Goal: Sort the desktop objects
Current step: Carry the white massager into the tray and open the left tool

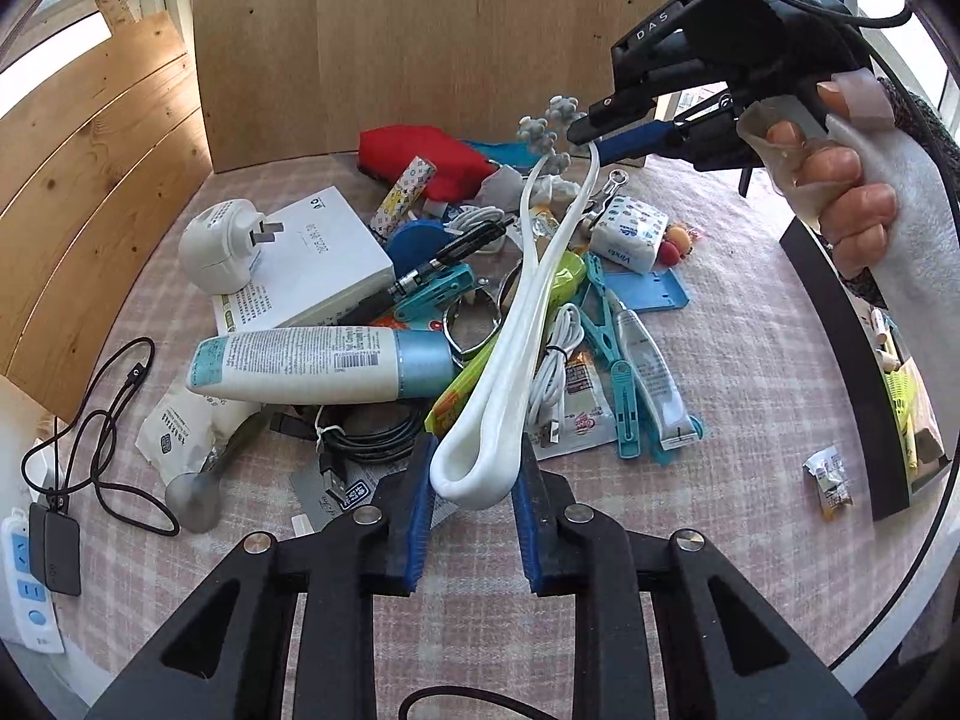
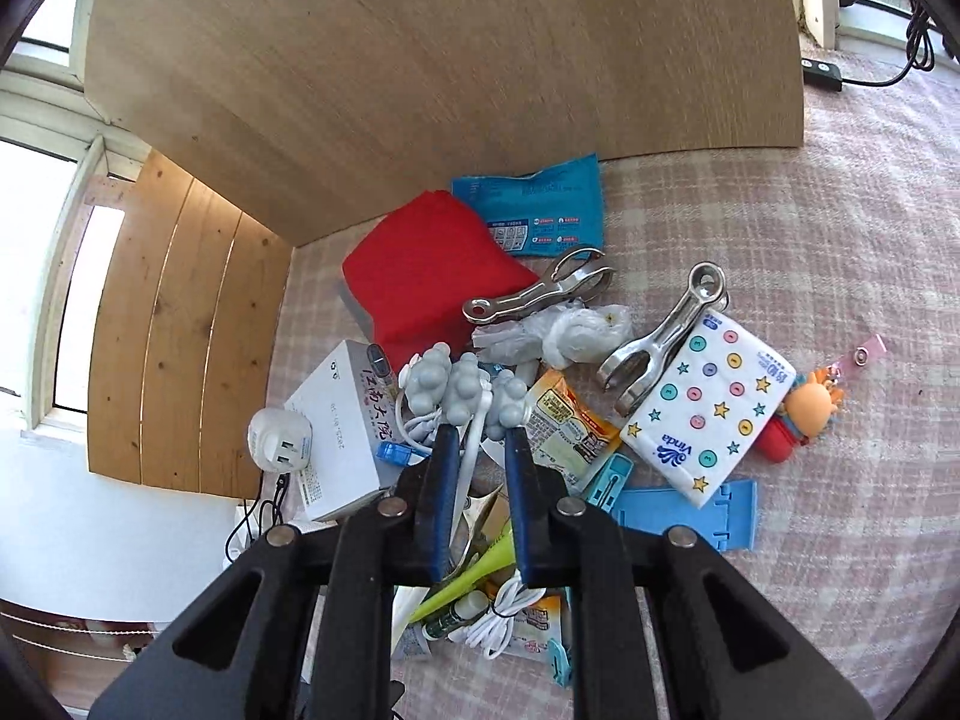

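Observation:
A white looped band [image 1: 510,336] with grey knobby ends [image 1: 549,126] hangs stretched above the pile. My left gripper [image 1: 474,462] is shut on its lower loop. My right gripper [image 1: 576,135] grips its upper end near the grey knobs, which also show in the right wrist view [image 2: 462,387]; there the right gripper [image 2: 480,438] holds the white strand [image 2: 471,450] between narrow-set fingers. Below lies a heap: a lotion tube [image 1: 318,363], a white box [image 1: 324,252], a Vinda tissue pack [image 2: 708,414].
The pink checked tablecloth [image 1: 738,372] carries a red pouch [image 2: 420,276], metal clips [image 2: 540,294], teal pegs [image 1: 618,372], black cables [image 1: 108,420] and a white charger [image 1: 216,252]. A wooden board [image 2: 420,60] stands behind. A black-edged bin [image 1: 864,372] is at the right.

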The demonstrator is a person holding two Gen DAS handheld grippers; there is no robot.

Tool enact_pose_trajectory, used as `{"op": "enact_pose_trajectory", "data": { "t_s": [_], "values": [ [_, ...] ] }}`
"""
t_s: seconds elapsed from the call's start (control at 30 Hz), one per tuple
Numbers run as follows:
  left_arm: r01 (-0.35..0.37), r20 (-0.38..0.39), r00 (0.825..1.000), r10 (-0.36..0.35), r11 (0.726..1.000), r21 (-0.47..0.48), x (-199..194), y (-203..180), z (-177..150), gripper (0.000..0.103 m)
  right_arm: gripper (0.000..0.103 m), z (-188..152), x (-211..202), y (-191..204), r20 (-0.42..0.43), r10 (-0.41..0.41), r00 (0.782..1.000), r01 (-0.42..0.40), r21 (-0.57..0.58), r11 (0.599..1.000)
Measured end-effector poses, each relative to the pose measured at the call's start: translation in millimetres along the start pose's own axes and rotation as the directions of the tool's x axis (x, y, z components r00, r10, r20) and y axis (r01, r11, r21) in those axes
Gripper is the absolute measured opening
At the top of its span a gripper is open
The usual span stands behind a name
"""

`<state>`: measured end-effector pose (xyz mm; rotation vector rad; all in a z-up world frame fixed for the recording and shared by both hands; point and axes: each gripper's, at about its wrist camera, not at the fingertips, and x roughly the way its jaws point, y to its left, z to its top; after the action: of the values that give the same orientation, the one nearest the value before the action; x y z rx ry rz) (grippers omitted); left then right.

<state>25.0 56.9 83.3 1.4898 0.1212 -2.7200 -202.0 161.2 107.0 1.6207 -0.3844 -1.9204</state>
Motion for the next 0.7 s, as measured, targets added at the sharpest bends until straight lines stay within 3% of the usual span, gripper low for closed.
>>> {"op": "enact_pose_trajectory", "data": {
  "t_s": [0.2,0.4,0.53,0.7],
  "values": [
    [0.039,0.026,0.999,-0.04,0.998,0.046,-11,-27,9,0.022,0.016,0,-42,-10,0.057,0.011,0.998,-0.011,-0.003,1.0],
    [0.107,0.043,0.993,-0.113,0.986,0.13,-16,-80,19,0.022,0.016,-11,-94,-49,0.135,-0.034,0.99,0.029,0.039,0.999],
    [0.159,0.055,0.983,-0.174,0.963,0.217,-24,-131,28,0.022,0.016,-26,-144,-93,0.202,-0.076,0.976,0.057,0.098,0.993],
    [0.232,0.055,0.963,-0.265,0.913,0.336,-31,-205,38,0.022,0.016,-49,-211,-156,0.283,-0.149,0.948,0.096,0.191,0.977]
  ]
}}
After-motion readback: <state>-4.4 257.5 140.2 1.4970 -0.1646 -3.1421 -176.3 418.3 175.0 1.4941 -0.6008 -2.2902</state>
